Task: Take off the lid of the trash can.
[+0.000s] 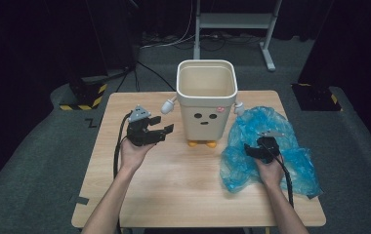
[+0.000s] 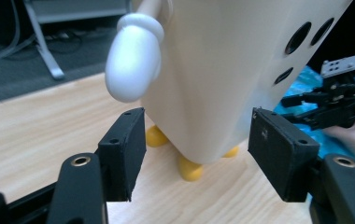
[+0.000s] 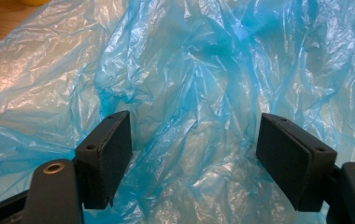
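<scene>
The crumpled blue plastic bag [image 1: 252, 141] lies on the wooden table [image 1: 174, 180] just to the right of the cream bin [image 1: 206, 97], its loose folds reaching up beside the bin's right side and spreading toward the table's right edge. The right gripper [image 1: 250, 150] hangs over the bag's middle, to the right of the bin and nearer the person; in the right gripper view its jaws stand wide apart with nothing pinched between them, the wrinkled blue film [image 3: 199, 84] lying beyond and below the pads [image 3: 108, 154]. The bin stands upright at the far middle of the table, open at the top, with a small face of dark dots on its front, yellow feet [image 1: 201, 144] under it and a white stub arm [image 2: 133, 58] on its side. The left gripper [image 1: 166, 133] is held to the left of the bin, pointing toward it; its jaws are apart, closed on nothing, and in the left gripper view the bin's lower corner [image 2: 213, 93] shows in the gap between them, farther off.
</scene>
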Demonstrator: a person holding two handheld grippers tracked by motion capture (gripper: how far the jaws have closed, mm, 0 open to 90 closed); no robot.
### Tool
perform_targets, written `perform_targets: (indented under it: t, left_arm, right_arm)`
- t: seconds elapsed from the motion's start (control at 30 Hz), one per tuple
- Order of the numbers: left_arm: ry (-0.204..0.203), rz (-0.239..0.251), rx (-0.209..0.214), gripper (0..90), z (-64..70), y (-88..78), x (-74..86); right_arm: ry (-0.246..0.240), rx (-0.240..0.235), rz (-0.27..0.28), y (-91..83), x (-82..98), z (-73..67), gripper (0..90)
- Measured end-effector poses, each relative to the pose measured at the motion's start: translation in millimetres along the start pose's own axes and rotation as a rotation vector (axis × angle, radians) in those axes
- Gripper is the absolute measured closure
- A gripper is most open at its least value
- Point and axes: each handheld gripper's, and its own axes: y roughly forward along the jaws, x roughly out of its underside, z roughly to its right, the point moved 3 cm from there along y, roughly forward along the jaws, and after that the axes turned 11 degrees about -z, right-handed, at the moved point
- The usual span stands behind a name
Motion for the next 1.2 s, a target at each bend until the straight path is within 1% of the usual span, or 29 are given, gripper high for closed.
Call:
perform_targets:
  t: [0.07, 0.1, 0.13, 0.17, 0.2, 0.23, 0.27, 0.3, 0.4, 0.5, 0.6, 0.67, 0.7, 0.73, 0.77, 0.8, 0.87, 0.9, 0.93, 0.97, 1.0, 1.07, 1.17, 1.2]
  left_arm:
    - [-0.008, 0.004, 0.015, 36.8, -1.5, -1.7, -1.2]
    - [-0.011, 0.022, 0.032, 36.2, -3.5, -4.4, -3.4]
    - [-0.011, 0.022, 0.032, 35.4, -3.5, -4.4, -3.4]
    - [-0.011, 0.033, 0.035, 35.4, -3.9, -5.7, -4.7]
    - [-0.006, 0.039, 0.023, 33.6, -4.5, -7.0, -6.3]
    - [0.005, 0.039, -0.002, 33.0, -5.0, -8.2, -7.9]
    - [0.014, 0.041, -0.019, 32.8, -5.3, -9.5, -9.4]
    - [0.007, 0.047, -0.022, 32.7, -5.9, -11.7, -12.5]
    - [0.005, 0.056, -0.032, 32.6, -8.1, -15.8, -17.4]
    - [0.002, 0.063, -0.031, 33.2, -9.8, -19.3, -20.7]
    - [0.002, 0.050, -0.025, 33.6, -12.3, -22.7, -25.2]
    - [0.004, 0.020, -0.020, 34.7, -13.7, -24.8, -28.1]
    - [-0.014, -0.025, -0.002, 36.9, -15.4, -27.0, -31.1]
    - [-0.036, -0.055, 0.011, 39.4, -17.3, -28.3, -33.4]
    - [-0.043, -0.037, 0.013, 37.9, -20.9, -31.0, -37.4]
    - [-0.049, -0.029, 0.013, 37.1, -22.7, -32.2, -39.7]
    - [-0.053, -0.028, 0.012, 35.6, -24.2, -33.2, -42.0]
    - [-0.053, -0.028, 0.012, 34.9, -25.0, -33.9, -44.3]
    - [-0.043, -0.023, 0.006, 33.5, -25.6, -35.1, -48.4]
    - [-0.043, -0.023, 0.006, 33.0, -25.6, -35.1, -48.4]
    - [-0.032, -0.021, -0.009, 32.3, -24.0, -35.8, -54.4]
    - [-0.025, -0.022, -0.015, 31.7, -23.4, -36.3, -57.3]
    - [-0.006, -0.006, -0.033, 29.9, -20.9, -37.4, -66.6]
    - [0.001, 0.001, -0.045, 29.6, -20.0, -37.6, -69.8]
  right_arm:
    - [0.000, 0.002, 0.000, -0.1, 0.0, -0.4, 26.7]
    - [-0.001, 0.002, 0.000, -0.1, 0.0, -0.3, 26.7]
    - [-0.001, 0.002, 0.000, -0.1, 0.0, -0.3, 26.7]
    - [0.000, 0.001, 0.000, -0.1, 0.0, -0.3, 26.7]
    - [0.000, 0.000, 0.000, -0.1, 0.0, -0.2, 27.1]
    - [0.000, -0.002, 0.001, -0.1, 0.0, -0.3, 27.4]
    - [-0.001, -0.002, 0.001, -0.1, 0.0, -0.3, 27.4]
    - [-0.001, -0.003, 0.001, -0.1, 0.0, -0.2, 27.4]
    - [-0.001, -0.002, 0.001, -0.1, 0.0, -0.3, 27.4]
    - [-0.001, -0.003, 0.001, -0.1, 0.0, -0.2, 27.4]
    - [-0.001, -0.003, 0.001, -0.1, 0.0, -0.2, 27.5]
    - [-0.001, -0.003, 0.001, -0.2, 0.1, -0.3, 27.6]
    - [-0.001, -0.003, 0.001, -0.1, 0.0, -0.3, 27.6]
    - [-0.001, -0.002, 0.001, -0.2, 0.1, -0.4, 27.6]
    - [-0.002, -0.001, 0.002, -0.2, 0.0, -0.6, 27.6]
    - [-0.003, -0.001, 0.002, -0.2, 0.0, -0.5, 27.6]
    - [-0.003, -0.001, 0.002, -0.2, 0.0, -0.5, 27.6]
    - [-0.003, -0.001, 0.002, -0.2, 0.0, -0.5, 27.6]
    - [-0.002, 0.000, 0.002, -0.3, 0.1, -0.7, 27.6]
    - [-0.002, 0.000, 0.002, -0.3, 0.1, -0.7, 27.6]
    - [-0.003, 0.001, 0.002, -0.3, 0.1, -0.8, 27.5]
    - [-0.004, 0.002, 0.002, -0.3, 0.1, -0.9, 27.5]
    - [-0.003, 0.002, 0.001, -0.4, 0.1, -1.0, 27.5]
    - [-0.002, 0.002, 0.000, -0.5, 0.2, -1.1, 27.5]
